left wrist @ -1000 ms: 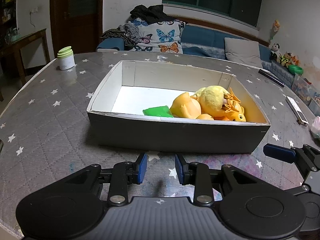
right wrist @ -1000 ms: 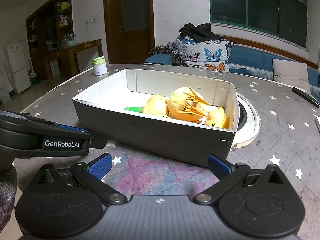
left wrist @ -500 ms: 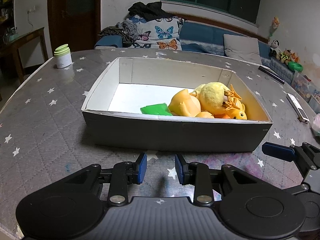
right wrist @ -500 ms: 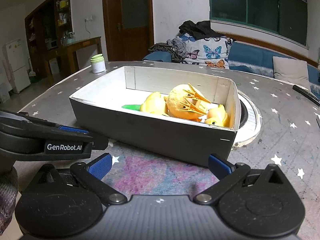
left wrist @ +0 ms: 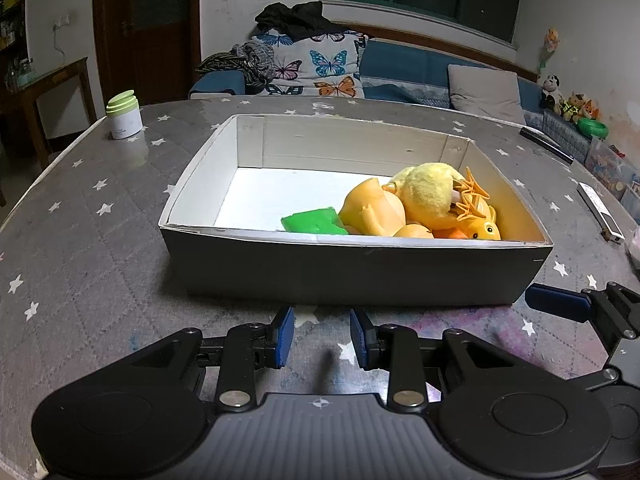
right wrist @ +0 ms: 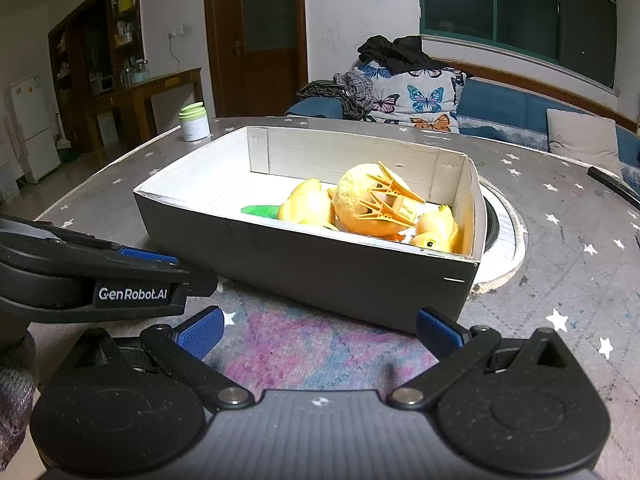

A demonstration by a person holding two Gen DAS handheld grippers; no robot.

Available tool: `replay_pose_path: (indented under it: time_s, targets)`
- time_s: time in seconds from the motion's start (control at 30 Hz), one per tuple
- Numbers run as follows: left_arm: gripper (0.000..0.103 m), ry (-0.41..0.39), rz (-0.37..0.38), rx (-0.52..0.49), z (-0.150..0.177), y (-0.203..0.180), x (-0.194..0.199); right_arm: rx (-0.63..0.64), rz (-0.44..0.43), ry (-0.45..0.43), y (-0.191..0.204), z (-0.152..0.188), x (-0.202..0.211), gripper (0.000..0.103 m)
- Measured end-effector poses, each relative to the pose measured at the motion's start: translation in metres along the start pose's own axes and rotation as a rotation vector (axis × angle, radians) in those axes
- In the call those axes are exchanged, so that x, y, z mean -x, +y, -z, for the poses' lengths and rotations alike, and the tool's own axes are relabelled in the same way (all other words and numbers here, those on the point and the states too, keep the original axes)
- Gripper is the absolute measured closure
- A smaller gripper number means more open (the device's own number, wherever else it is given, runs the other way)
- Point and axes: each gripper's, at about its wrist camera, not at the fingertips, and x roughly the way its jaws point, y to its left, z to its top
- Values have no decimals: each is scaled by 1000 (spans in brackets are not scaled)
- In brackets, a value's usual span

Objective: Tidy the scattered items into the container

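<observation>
1. The left claw is hovering nearest, over the desk, with its blue pads parted by a narrow gap and nothing between them: released.
2. The right claw is hanging just beside it over a purple-stained patch of the desk, its jaws spread wide and gripping nothing.
3. The box is sitting just beyond both claws, its dark outer wall facing them and its white inside showing.
4. The toys are lying inside the box, bunched toward its right end: a green piece is resting flat on the floor, a smooth yellow toy is touching it on the right, a plush chick is leaning on top, and a rubber duck is sitting in the near right corner.
5. An orange clip is lying against the plush chick.
6. A green-lidded jar is standing upright near the desk's far left edge, well apart from the box.
7. A sofa is standing behind the desk, with a butterfly cushion on it.
</observation>
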Motion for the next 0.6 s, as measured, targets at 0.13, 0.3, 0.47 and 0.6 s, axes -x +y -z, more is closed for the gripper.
replay_pose_path:
  time_s: [0.13, 0.3, 0.47, 0.6]
  targets:
    - [69, 3, 1, -8, -1, -1, -2, 0, -1, 5, 1, -1, -2, 0]
    - [69, 7, 4, -12, -1, -2, -5, 1, -3, 10, 2, -1, -5, 0]
    - [70, 9, 6, -14, -1, -2, -8, -1, -2, 15, 0, -1, -6, 0]
    - [70, 11, 8, -14, -1, -1, -9, -1, -1, 19, 0, -1, -8, 0]
